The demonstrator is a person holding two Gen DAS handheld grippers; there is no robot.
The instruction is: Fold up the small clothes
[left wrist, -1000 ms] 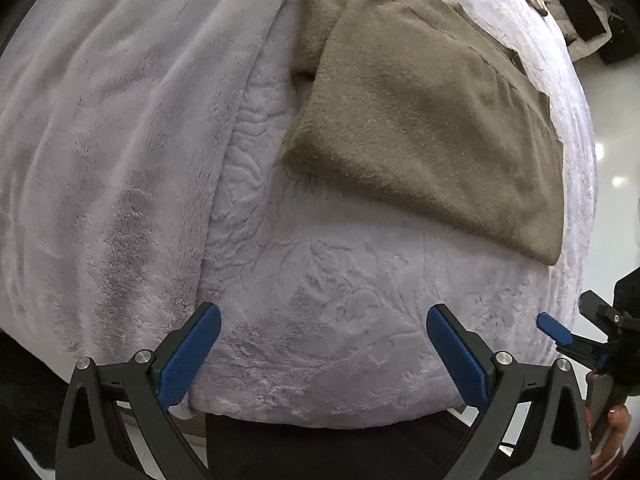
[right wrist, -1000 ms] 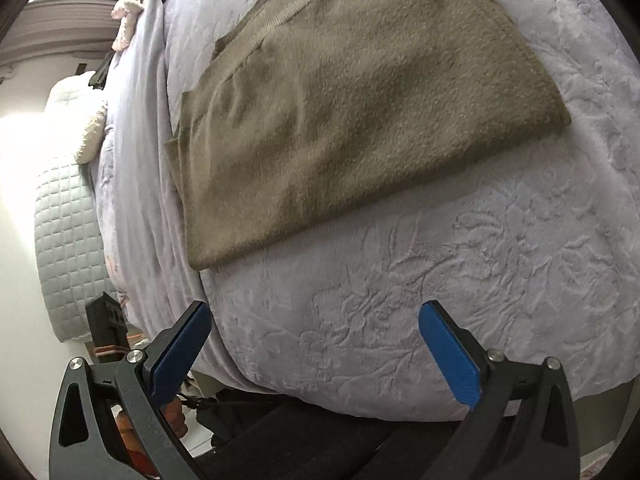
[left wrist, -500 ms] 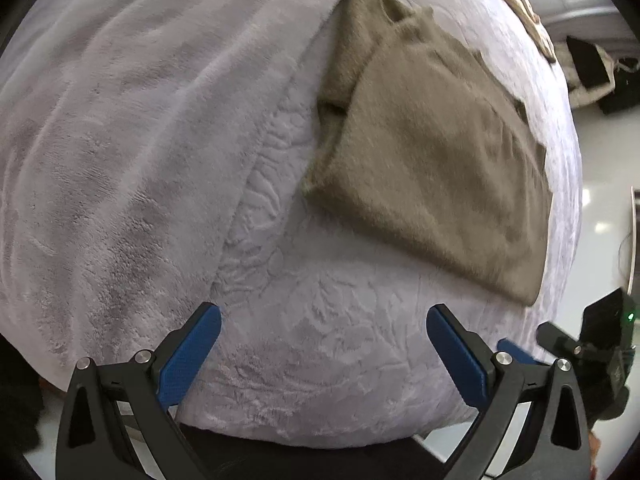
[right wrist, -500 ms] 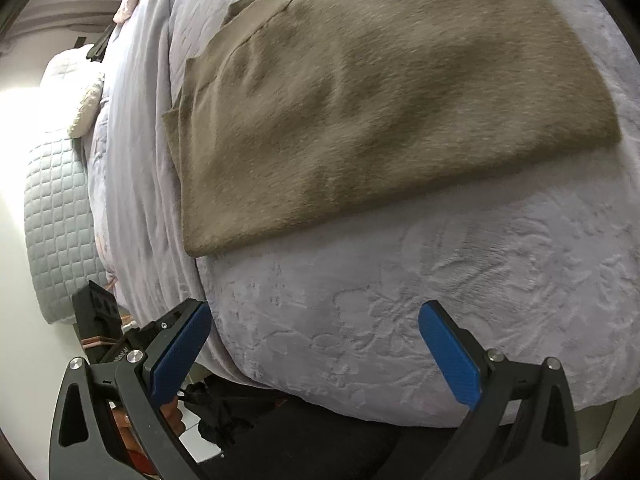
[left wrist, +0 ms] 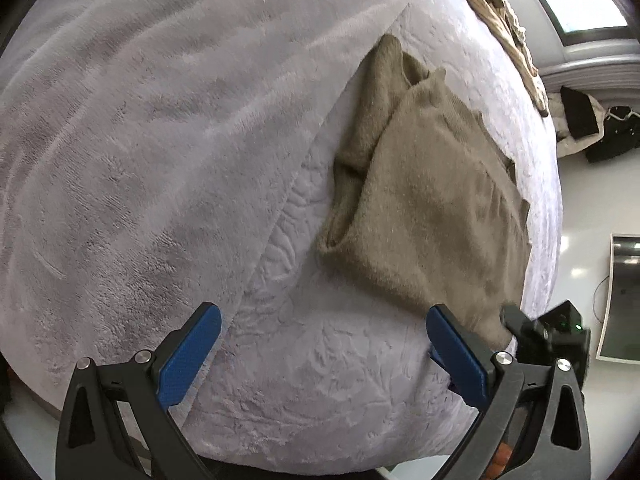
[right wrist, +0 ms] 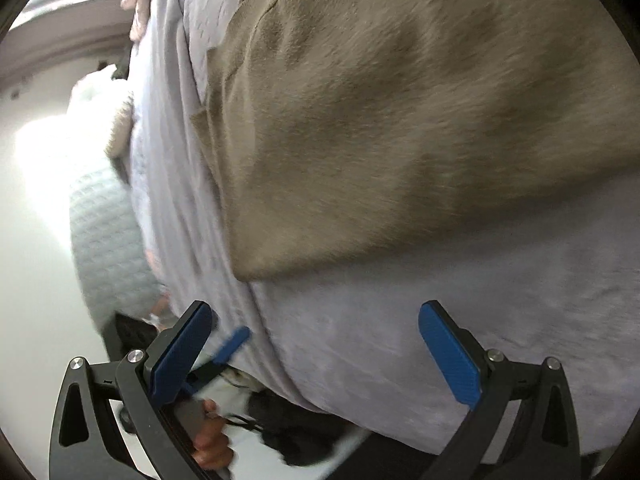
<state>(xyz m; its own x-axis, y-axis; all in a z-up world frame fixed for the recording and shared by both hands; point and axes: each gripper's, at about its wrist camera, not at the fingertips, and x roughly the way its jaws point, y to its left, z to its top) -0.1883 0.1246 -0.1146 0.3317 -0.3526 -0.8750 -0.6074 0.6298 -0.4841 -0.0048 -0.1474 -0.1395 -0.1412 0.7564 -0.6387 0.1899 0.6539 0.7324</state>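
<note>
A folded olive-brown knit garment (left wrist: pixel 432 208) lies flat on the pale lavender bed cover (left wrist: pixel 328 380), its sleeve tucked under along the left side. My left gripper (left wrist: pixel 322 354) is open over the bed's near edge, nothing between its blue pads, and the garment's near corner lies just past its right finger. In the right wrist view the same garment (right wrist: pixel 420 120) fills the upper frame, blurred. My right gripper (right wrist: pixel 316 350) is open above the cover, short of the garment's near corner. The other gripper's body (left wrist: pixel 548 332) shows at right in the left wrist view.
A fluffy lavender blanket (left wrist: pixel 140 140) covers the bed's left half. Beige clothing (left wrist: pixel 500 20) lies at the far edge. A quilted grey cushion (right wrist: pixel 108 248) sits beside the bed. A hand (right wrist: pixel 208 444) holds the other gripper's handle low in the right wrist view.
Both grippers stayed open. The left view has pulled back and swung, the garment shrinking toward the right. The right gripper has moved closer to the garment's near corner, with motion blur now.
</note>
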